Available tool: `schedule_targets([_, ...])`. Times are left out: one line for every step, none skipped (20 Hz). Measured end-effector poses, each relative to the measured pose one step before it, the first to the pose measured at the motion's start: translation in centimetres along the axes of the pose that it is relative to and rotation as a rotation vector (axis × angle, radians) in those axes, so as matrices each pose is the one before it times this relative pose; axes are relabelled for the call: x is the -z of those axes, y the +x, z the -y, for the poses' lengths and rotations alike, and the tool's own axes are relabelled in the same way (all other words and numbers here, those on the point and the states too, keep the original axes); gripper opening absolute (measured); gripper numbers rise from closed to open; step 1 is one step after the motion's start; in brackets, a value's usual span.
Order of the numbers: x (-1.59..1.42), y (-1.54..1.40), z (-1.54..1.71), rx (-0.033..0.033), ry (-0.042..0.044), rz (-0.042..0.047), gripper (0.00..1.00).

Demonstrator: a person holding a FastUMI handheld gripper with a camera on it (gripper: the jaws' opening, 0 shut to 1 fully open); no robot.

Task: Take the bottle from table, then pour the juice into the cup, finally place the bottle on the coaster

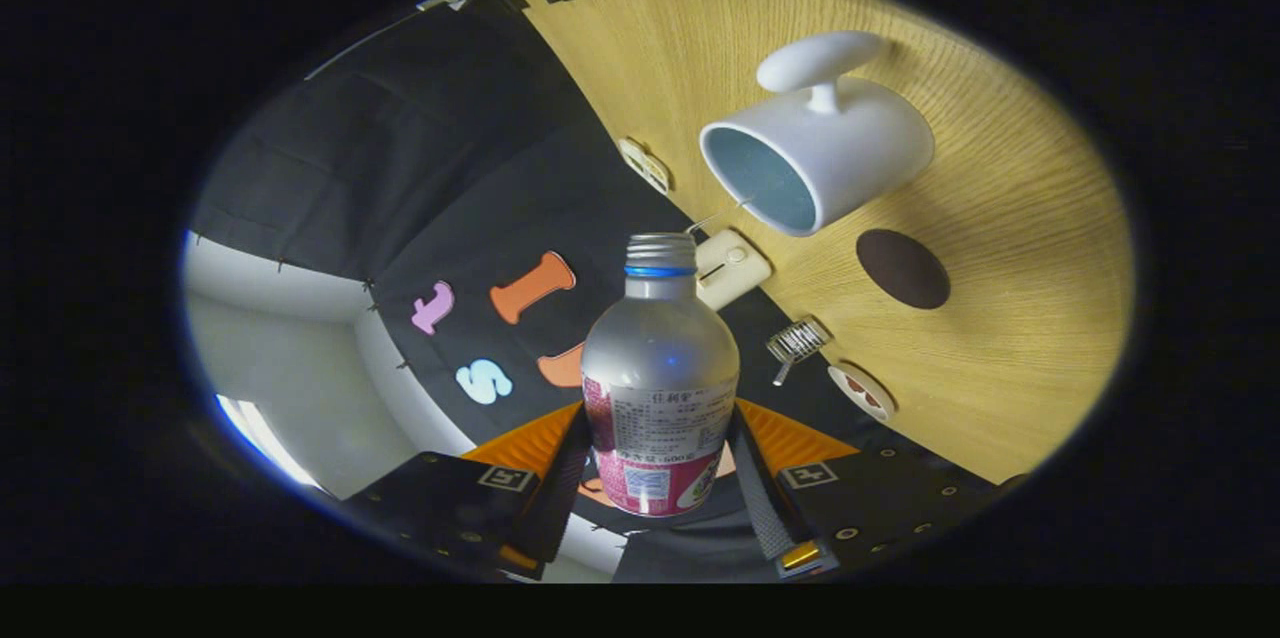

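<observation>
- As the bottle [660,378] is sitting between the two fingers, the gripper [660,463] is closing on its lower, labelled part; both fingers are pressing against its sides, so the jaws are only as wide as the bottle body, and the hold looks firm.
- The bottle's long axis is running straight ahead along the fingers, with the open, threaded mouth [660,251] pointing away from the gripper; no cap is sitting on it; I cannot tell how much juice is inside.
- The whole view is rolling to one side, so the bottle is being tilted over the table [1010,388], I judge for the pouring step.
- The white cup [815,158] is standing beyond the mouth and a little to the right of the bottle's axis, with its opening facing the gripper; mouth and rim are near but not yet meeting; the coming move is turning on bringing the mouth over that rim.
- The dark round coaster [903,268] is lying just beside the cup, on its nearer side, and is waiting for the bottle.
- Small objects [797,342] are lying along the table edge; they are too small to name.
</observation>
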State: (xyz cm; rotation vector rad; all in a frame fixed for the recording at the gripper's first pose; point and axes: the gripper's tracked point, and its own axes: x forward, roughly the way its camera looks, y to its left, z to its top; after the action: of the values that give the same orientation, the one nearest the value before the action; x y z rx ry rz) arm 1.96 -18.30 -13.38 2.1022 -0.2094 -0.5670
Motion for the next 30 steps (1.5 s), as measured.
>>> schedule_targets([-0.047, 0.004, -0.162, -0.00388, 0.00795, 0.00175, 0.74])
schedule_targets([0.021, -0.039, -0.121, -0.00271, 0.00671, -0.00049, 0.74])
schedule_targets([-0.058, 0.039, -0.103, -0.00380, 0.00694, 0.00197, 0.74])
schedule_targets([0.007, -0.031, -0.087, -0.00346, 0.00483, -0.00055, 0.74])
schedule_targets([0.049, 0.044, -0.080, -0.00325, 0.00564, 0.00036, 0.74])
schedule_targets([0.114, 0.106, -0.176, -0.00038, 0.00291, -0.00094, 0.74])
schedule_targets([-0.038, 0.001, -0.116, -0.00383, 0.00618, 0.00213, 0.74])
schedule_targets([0.093, 0.118, -0.156, -0.00350, 0.00703, 0.00123, 0.74])
schedule_targets([-0.036, 0.023, 0.003, -0.00125, 0.00465, 0.00425, 0.74])
schedule_targets([-0.143, 0.056, -0.150, -0.00603, 0.00657, 0.01300, 0.74])
schedule_targets([0.003, 0.175, -0.020, -0.00357, 0.00851, 0.00617, 0.74])
schedule_targets([0.170, 0.054, -0.088, 0.00281, 0.00604, -0.00238, 0.74])
schedule_targets([-0.087, -0.006, -0.116, 0.00020, 0.00869, 0.00378, 0.74])
schedule_targets([-0.014, -0.068, -0.011, 0.00315, 0.00879, -0.00042, 0.74])
schedule_targets([-0.044, -0.015, -0.066, -0.00089, 0.01233, 0.00207, 0.74])
schedule_targets([0.005, 0.045, -0.047, -0.00159, 0.01354, 0.00083, 0.74])
schedule_targets([0.029, 0.054, 0.026, 0.00406, 0.00423, 0.00039, 0.74])
schedule_targets([0.056, -0.019, 0.119, 0.00310, -0.00583, -0.00106, 0.74])
schedule_targets([0.037, -0.007, 0.205, 0.00483, -0.00663, -0.00213, 0.74])
schedule_targets([0.085, 0.083, -0.009, -0.00076, 0.00185, -0.00004, 0.74])
schedule_targets([-0.038, 0.048, -0.085, -0.00075, 0.00438, -0.00106, 0.74])
schedule_targets([-0.075, -0.013, -0.032, -0.00056, 0.00154, 0.00242, 0.74])
schedule_targets([-0.140, -0.035, 0.056, -0.00121, -0.00206, 0.00170, 0.74])
schedule_targets([-0.106, -0.038, 0.092, 0.00078, -0.00512, 0.00476, 0.74])
schedule_targets([-0.108, 0.040, 0.045, -0.00143, -0.00551, 0.00341, 0.74])
schedule_targets([0.078, 0.026, 0.080, 0.00266, -0.00886, -0.00031, 0.74])
schedule_targets([-0.080, -0.021, 0.089, 0.00395, -0.02111, 0.00118, 0.74])
schedule_targets([0.025, 0.013, 0.496, 0.01508, -0.04273, -0.00032, 0.74])
schedule_targets([-0.071, -0.040, 0.488, 0.01209, -0.04901, 0.00072, 0.74])
schedule_targets([0.086, 0.069, 0.089, 0.00237, -0.03931, -0.00071, 0.74])
